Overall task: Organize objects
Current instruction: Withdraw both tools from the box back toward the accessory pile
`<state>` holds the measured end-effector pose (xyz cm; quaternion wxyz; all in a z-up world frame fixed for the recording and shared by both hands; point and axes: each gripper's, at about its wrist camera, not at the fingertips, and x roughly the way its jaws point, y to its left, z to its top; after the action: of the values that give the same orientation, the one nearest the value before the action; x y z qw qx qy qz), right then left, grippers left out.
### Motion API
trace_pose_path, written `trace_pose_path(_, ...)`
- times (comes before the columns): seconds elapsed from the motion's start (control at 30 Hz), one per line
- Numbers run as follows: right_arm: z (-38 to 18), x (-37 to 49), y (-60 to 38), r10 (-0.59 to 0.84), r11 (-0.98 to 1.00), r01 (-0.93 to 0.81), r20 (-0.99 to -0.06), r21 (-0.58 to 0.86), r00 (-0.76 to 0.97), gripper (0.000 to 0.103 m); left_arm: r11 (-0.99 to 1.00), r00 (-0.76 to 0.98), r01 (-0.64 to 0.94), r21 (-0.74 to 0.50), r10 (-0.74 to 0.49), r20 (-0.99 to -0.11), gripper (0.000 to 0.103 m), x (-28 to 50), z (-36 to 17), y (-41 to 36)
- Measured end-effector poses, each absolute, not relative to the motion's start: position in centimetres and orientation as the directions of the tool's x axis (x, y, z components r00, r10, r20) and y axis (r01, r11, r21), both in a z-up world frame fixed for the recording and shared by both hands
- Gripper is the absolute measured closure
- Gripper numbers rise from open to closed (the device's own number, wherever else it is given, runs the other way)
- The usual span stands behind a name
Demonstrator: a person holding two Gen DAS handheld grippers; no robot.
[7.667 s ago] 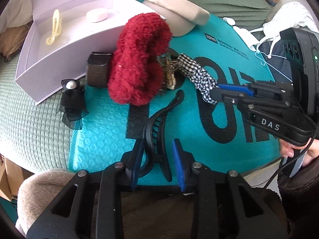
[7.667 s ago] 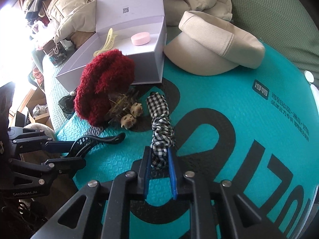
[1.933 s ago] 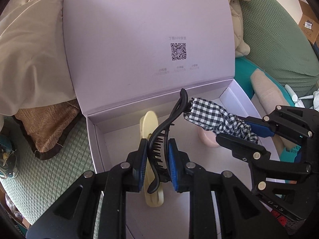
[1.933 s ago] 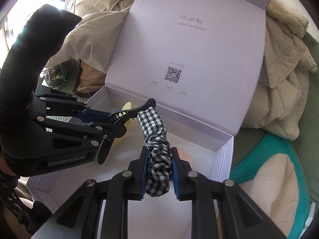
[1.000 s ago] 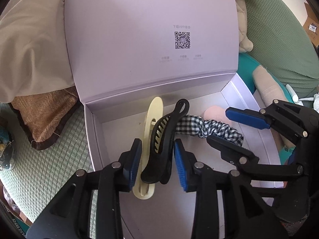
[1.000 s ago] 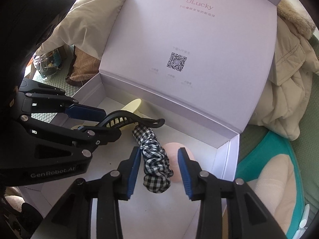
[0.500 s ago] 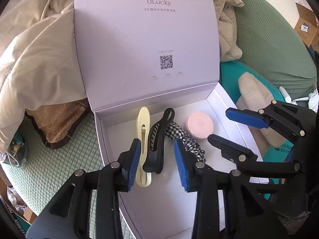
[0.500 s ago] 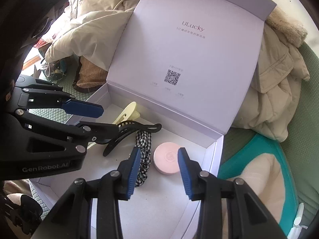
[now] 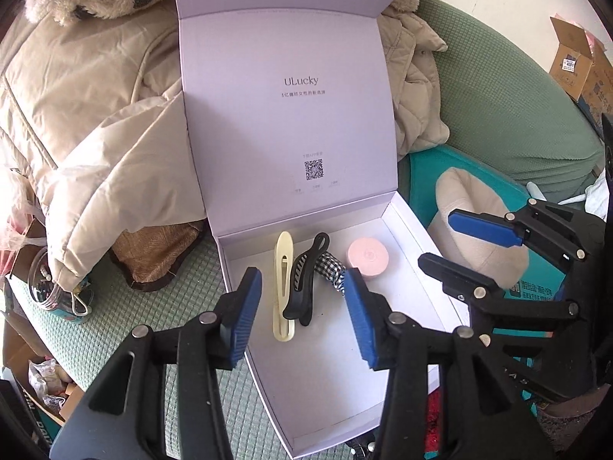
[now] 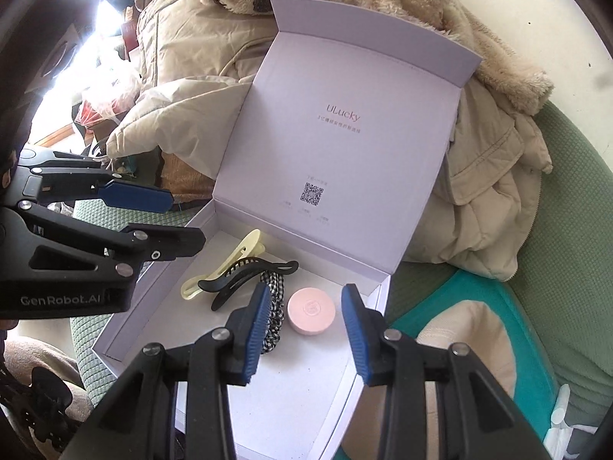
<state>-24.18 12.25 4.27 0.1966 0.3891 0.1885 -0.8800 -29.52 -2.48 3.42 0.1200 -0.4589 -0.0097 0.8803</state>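
Observation:
An open lilac box [image 9: 341, 395] [image 10: 291, 402] with its lid upright holds a cream hair clip [image 9: 282, 291] [image 10: 226, 264], a black claw clip [image 9: 304, 280] [image 10: 245, 272], a black-and-white checked scrunchie [image 9: 332, 270] [image 10: 276, 306] and a round pink case [image 9: 367, 257] [image 10: 311, 311]. My left gripper [image 9: 304, 314] is open and empty above the box's front. My right gripper [image 10: 302, 326] is open and empty above the box, to the right of the left one; it also shows in the left wrist view [image 9: 452, 241]. The left gripper also shows in the right wrist view [image 10: 168, 218].
Beige padded coats [image 9: 95, 122] [image 10: 490, 176] are piled behind the box on a green sofa cover [image 9: 509, 107]. A beige cap [image 9: 479, 230] [image 10: 471, 349] lies on a teal bubble mailer [image 10: 509, 306] to the right. A glass jar [image 9: 49, 287] stands at the left.
Both grippers opened and let go of the black claw clip and the checked scrunchie in the box, then drew back up and away from it.

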Motion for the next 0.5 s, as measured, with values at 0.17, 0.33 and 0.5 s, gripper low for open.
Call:
trace_pose_path(0.17, 6.2, -22.4, 12.9, -0.201, -0.862, 0.473, -0.732, -0.184, -0.651, 0.054, -0.976, -0.591, -0.194, -0.1, 0.198, -0.782, 0.051, -27.4, 6.2, -2.9)
trace_pose_path(0.33, 8.0, -20.8, 13.8, -0.192, -0.875, 0.446, -0.709, -0.19, -0.679, 0.049, -0.98, -0.637, -0.186, -0.071, 0.175, -0.751, 0.042, -25.2, 8.8, -2.8)
trace_pose_path(0.5, 9.6, -18.7, 14.7, -0.189, -0.889, 0.418, -0.68, -0.187, -0.708, 0.047, -0.984, -0.665, -0.176, -0.033, 0.143, -0.733, 0.036, -23.0, 10.9, -2.6)
